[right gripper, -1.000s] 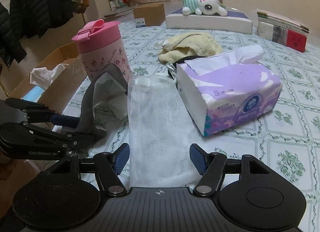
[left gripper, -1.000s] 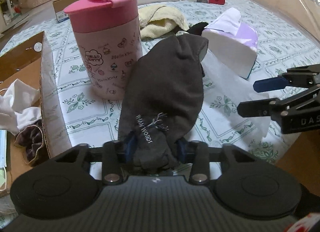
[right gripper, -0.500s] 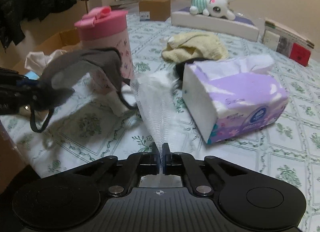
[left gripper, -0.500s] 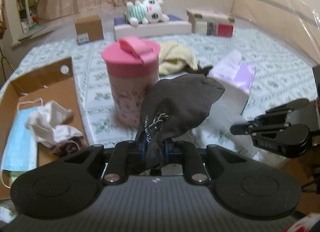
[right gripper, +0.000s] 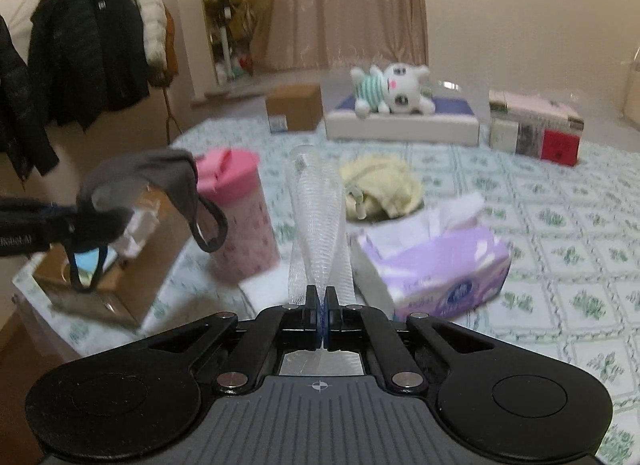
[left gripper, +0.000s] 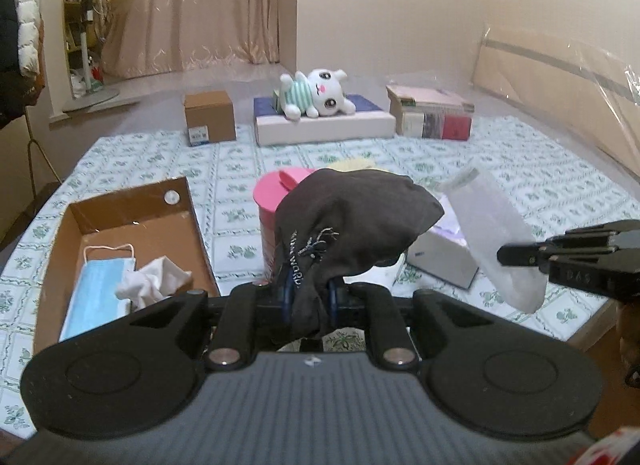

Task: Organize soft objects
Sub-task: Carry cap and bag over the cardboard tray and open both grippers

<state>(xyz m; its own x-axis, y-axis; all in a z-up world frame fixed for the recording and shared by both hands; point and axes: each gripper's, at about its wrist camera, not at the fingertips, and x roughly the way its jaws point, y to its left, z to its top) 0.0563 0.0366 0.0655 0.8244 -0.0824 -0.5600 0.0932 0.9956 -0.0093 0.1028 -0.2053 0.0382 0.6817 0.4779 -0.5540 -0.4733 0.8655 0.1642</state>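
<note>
Left wrist view: my left gripper (left gripper: pixel 309 297) is raised above the patterned worktop (left gripper: pixel 240 169), fingers clamped on a dark grey fabric mask (left gripper: pixel 352 217); my right gripper (right gripper: pixel 322 299) pinches a white mesh cloth (right gripper: pixel 320 225), held aloft.

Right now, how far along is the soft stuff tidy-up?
Partway. The cardboard box already holds a blue mask and a white cloth. The left gripper has the dark mask lifted, and the right gripper holds the clear mesh bag. The yellow cloth remains on the table.
</note>
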